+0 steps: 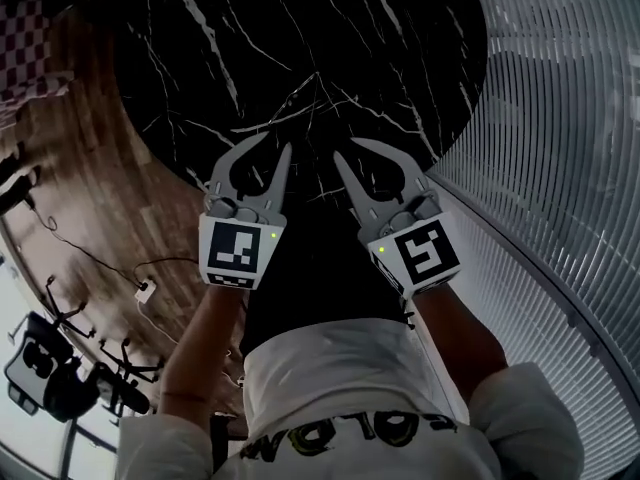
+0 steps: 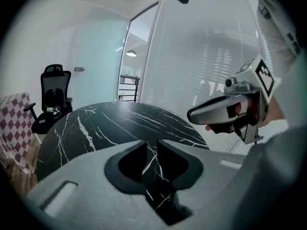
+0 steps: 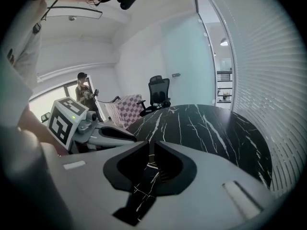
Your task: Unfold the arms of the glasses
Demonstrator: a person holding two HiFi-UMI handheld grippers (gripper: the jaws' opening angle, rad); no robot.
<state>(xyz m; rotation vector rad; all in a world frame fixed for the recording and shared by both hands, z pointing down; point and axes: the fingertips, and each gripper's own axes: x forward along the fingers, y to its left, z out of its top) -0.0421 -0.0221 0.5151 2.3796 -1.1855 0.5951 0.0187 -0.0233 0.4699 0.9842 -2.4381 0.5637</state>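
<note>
No glasses show in any view. A round black marble table (image 1: 330, 48) with white veins lies bare below me. My left gripper (image 1: 277, 142) and my right gripper (image 1: 346, 148) hang side by side over the table's near edge, tips pointing away from me. In its own view the left gripper (image 2: 151, 147) has a narrow gap between its jaws with only the tabletop behind it. The right gripper (image 3: 150, 147) shows a thin slit between its jaws and holds nothing. Each gripper view also catches the other tool: the right gripper (image 2: 230, 111) and the left gripper (image 3: 98, 133).
A glass wall with blinds (image 1: 560, 168) curves round the table's right side. Wooden floor (image 1: 90, 188) with cables lies on the left, and camera gear (image 1: 60, 368) stands at lower left. A black office chair (image 2: 53, 97) and a checked seat (image 2: 17, 123) stand beyond the table. A person (image 3: 84, 90) stands at the back.
</note>
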